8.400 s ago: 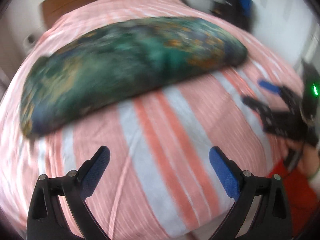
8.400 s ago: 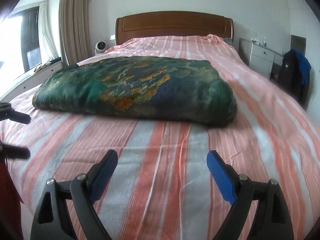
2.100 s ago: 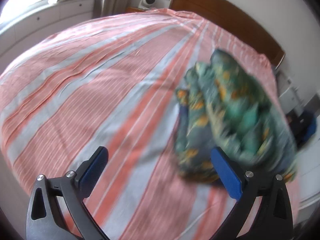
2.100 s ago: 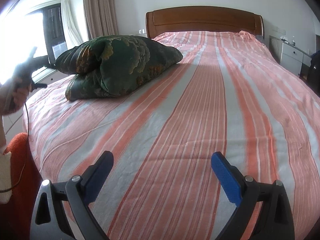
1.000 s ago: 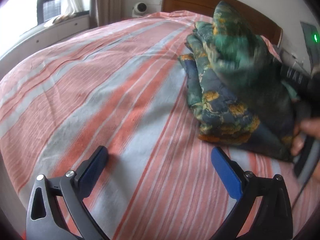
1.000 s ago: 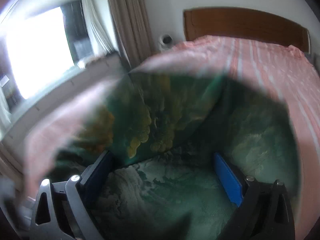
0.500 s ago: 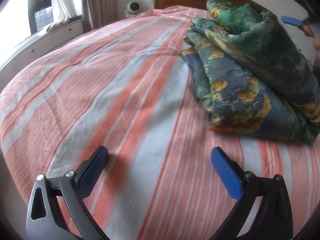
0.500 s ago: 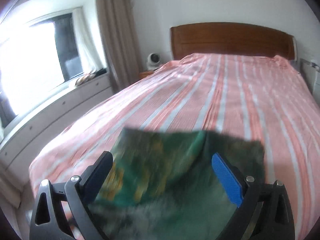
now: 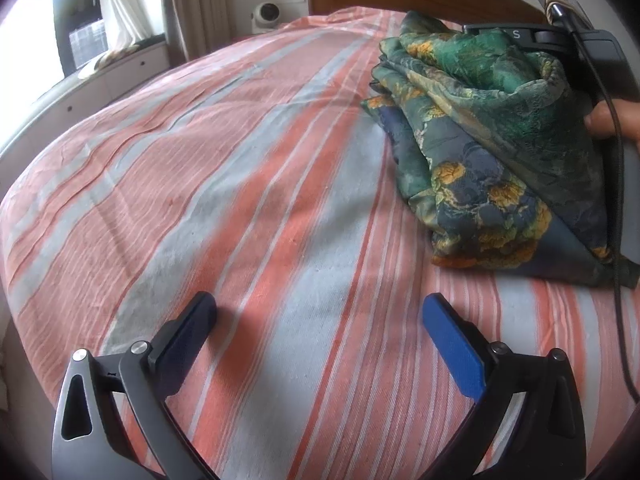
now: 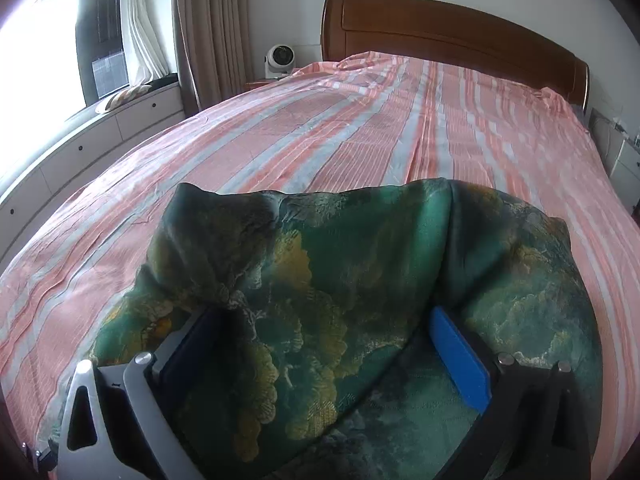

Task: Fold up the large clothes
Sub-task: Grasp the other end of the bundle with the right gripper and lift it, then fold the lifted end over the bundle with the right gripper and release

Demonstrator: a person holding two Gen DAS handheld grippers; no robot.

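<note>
**Q:** What does the left wrist view show?

**A:** The left gripper (image 9: 320,320) hovers low over the striped bed (image 9: 200,184). Its jaws stand wide apart with nothing between them. The folded green floral cloth (image 9: 480,152) lies in a thick bundle to the right, well apart from this gripper. The right gripper's body (image 9: 560,40) rests against the far side of the bundle, with the person's right hand (image 9: 612,120) on its handle.

**Q:** And the right wrist view?

**A:** The right gripper (image 10: 320,344) sits pressed into the top of the cloth (image 10: 320,280). Its jaws are spread, and fabric bulges up between and over them. The jaws do not appear to pinch the fabric; they straddle it. The bundle lies near the foot of the bed (image 10: 360,120), toward the window side. The headboard (image 10: 460,36) and a small fan (image 10: 279,59) stand at the far end.

**Q:** How should the step in hand be done well?

**A:** The fold looks nearly complete, so the step is judged to be compacting the bundle.
1. Press down evenly with the right gripper so the layers settle without sliding.
2. Bring the left gripper to the loose near edge and brace it.
3. Avoid dragging sideways; the smooth fabric probably slips and could open the stack.
</note>
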